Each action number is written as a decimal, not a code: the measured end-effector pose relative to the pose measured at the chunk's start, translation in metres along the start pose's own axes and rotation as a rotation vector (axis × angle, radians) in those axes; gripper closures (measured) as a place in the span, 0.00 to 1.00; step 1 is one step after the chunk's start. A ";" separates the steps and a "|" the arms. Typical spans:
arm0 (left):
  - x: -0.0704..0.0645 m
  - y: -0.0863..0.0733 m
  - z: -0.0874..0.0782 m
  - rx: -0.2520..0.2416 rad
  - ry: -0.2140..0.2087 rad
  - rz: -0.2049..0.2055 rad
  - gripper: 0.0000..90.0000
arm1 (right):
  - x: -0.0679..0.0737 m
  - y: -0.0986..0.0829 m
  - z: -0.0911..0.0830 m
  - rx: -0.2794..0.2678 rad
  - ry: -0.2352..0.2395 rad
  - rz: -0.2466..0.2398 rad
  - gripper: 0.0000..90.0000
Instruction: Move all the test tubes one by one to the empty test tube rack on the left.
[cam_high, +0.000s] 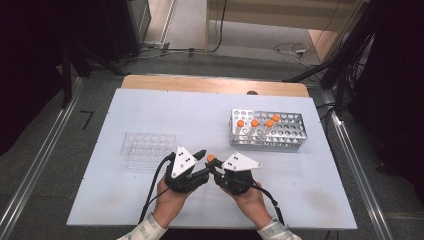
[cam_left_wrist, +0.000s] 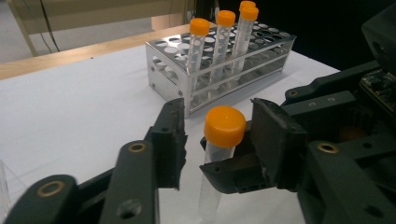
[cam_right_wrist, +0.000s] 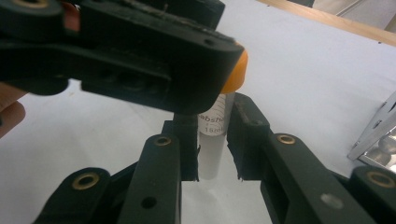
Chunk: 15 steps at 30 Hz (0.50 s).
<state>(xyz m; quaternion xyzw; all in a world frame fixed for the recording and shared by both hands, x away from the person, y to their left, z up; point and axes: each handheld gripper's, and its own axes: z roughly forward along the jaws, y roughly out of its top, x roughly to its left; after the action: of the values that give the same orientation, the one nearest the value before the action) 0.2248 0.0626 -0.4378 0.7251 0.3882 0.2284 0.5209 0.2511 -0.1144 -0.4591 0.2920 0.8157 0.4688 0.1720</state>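
Orange-capped centrifuge tube (cam_left_wrist: 219, 154) is off the table, near centre, between both hands. Right gripper (cam_right_wrist: 214, 140) is clamped on its clear body just under the cap. Left gripper (cam_left_wrist: 219, 135) has its jaws spread either side of the orange cap (cam_high: 211, 158), not touching. Tube looks light, rigid, smooth plastic and likely slippery; take it by the ribbed cap. Metal rack (cam_high: 266, 129) sits far right, clear rack (cam_high: 148, 149) left.

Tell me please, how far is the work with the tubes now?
Done: nothing certain; the clear rack holds no tubes, and four orange-capped tubes stand in the metal rack. In hand: the right gripper clamps one tube upright, and the left gripper has open jaws around its orange cap. Left: probably uncapping it or handing it over.
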 end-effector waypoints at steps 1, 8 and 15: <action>0.000 0.000 0.000 0.000 -0.005 0.001 0.66 | 0.001 0.000 0.000 -0.001 -0.001 0.001 0.80; -0.001 -0.001 0.002 0.013 -0.011 0.009 0.71 | 0.001 0.000 0.000 -0.006 0.006 -0.002 0.80; -0.001 -0.002 0.003 0.019 -0.013 0.016 0.76 | 0.002 0.001 -0.001 -0.009 0.015 0.002 0.80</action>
<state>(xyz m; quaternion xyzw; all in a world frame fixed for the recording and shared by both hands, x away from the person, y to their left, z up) 0.2256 0.0599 -0.4409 0.7345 0.3813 0.2243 0.5146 0.2498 -0.1135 -0.4581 0.2885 0.8145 0.4748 0.1669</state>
